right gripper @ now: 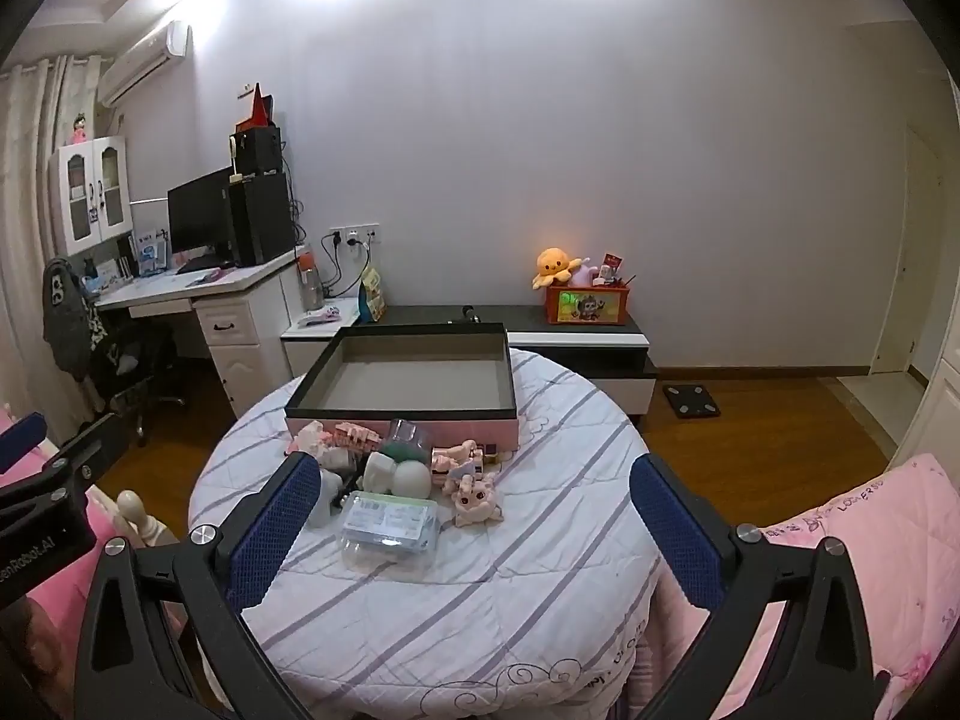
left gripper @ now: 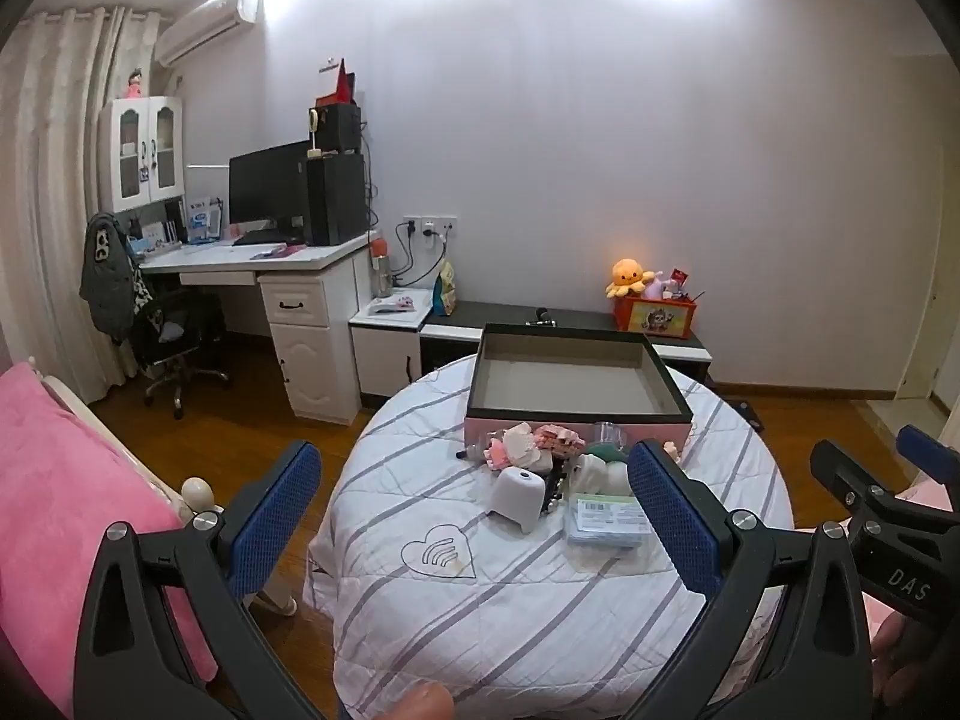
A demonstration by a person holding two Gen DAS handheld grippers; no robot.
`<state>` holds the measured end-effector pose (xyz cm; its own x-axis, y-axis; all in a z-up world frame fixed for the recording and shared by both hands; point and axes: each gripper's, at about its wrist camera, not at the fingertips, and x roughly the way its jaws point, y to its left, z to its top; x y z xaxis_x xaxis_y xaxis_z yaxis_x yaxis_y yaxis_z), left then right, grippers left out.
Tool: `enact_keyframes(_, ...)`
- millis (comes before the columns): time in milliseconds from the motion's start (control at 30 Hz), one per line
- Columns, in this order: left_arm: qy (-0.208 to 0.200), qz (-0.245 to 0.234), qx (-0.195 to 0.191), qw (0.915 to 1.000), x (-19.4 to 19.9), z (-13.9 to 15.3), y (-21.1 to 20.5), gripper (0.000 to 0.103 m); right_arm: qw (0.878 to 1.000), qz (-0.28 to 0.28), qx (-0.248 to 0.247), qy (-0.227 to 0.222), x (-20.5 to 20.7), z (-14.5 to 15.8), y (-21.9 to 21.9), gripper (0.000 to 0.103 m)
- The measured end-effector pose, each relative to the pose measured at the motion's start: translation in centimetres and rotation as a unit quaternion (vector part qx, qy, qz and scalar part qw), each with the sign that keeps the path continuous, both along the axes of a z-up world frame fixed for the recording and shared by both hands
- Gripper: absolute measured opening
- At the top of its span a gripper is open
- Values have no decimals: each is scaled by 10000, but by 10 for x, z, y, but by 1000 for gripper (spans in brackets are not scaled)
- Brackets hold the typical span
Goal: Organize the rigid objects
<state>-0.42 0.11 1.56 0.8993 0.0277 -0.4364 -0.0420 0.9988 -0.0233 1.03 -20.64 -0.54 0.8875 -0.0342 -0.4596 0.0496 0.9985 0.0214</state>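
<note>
A shallow pink box [left gripper: 576, 372] with a dark rim and an empty grey floor stands at the far side of a round table [left gripper: 480, 600] covered in striped white cloth; it also shows in the right wrist view [right gripper: 414, 381]. In front of it lies a pile of small objects: a white plastic stand [left gripper: 517, 492], a clear flat case [right gripper: 390, 525], pink brick toys [right gripper: 354, 435], a pink cat figure [right gripper: 477, 495] and a white-and-green piece [right gripper: 399, 474]. My left gripper [left gripper: 474, 516] and right gripper [right gripper: 474, 516] are both open and empty, held above the table's near side.
A pink bed [left gripper: 54, 510] lies at the left, pink bedding [right gripper: 870, 540] at the right. A white desk [left gripper: 258, 264] with monitor, a chair [left gripper: 174, 330] and a low cabinet [right gripper: 576, 336] with an orange toy box [right gripper: 585, 303] stand along the wall.
</note>
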Motion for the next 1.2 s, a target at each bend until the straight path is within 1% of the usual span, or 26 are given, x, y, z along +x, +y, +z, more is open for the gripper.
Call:
enact_keyframes(67, 23, 5, 1, 10000, 0, -1, 1, 103, 10000, -9, 15, -17, -3, 4, 4, 103)
enact_keyframes(133, 31, 27, 54, 10000, 1, 4, -6, 103, 10000, -13, 3, -32, -5, 4, 7, 103)
enact_keyframes(400, 5, 31, 34, 10000, -3, 0, -1, 103, 10000, 42, 18, 5, -6, 4, 7, 103)
enact_keyframes(1200, 51, -14, 44, 10000, -3, 0, 0, 103, 10000, 12, 36, -35, -4, 6, 5, 103)
